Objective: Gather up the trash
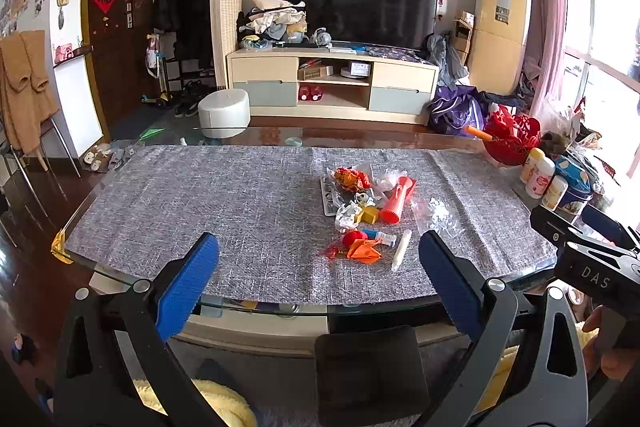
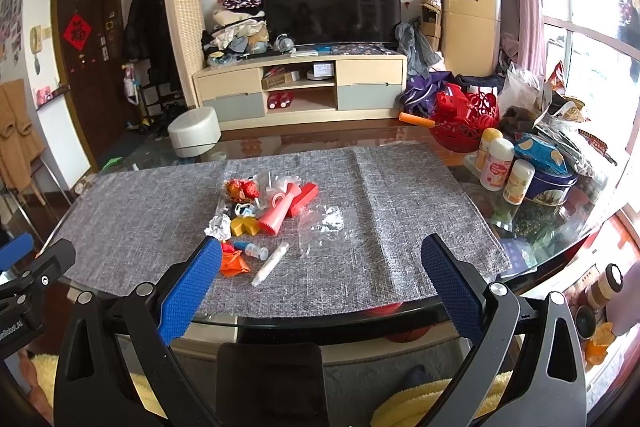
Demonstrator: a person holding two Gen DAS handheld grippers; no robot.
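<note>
Nothing was collected yet: the left gripper (image 1: 319,269) and right gripper (image 2: 321,277) hung at the table's (image 1: 280,303) near edge, jaws wide and empty (no bin in sight), the trash pile (image 2: 264,215) mid-mat, needing a forward reach.

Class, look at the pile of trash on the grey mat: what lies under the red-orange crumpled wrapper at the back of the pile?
Under the red-orange crumpled wrapper a flat clear packet with dark lettering shows at its left edge. How far it extends beneath the pile is hidden.
</note>
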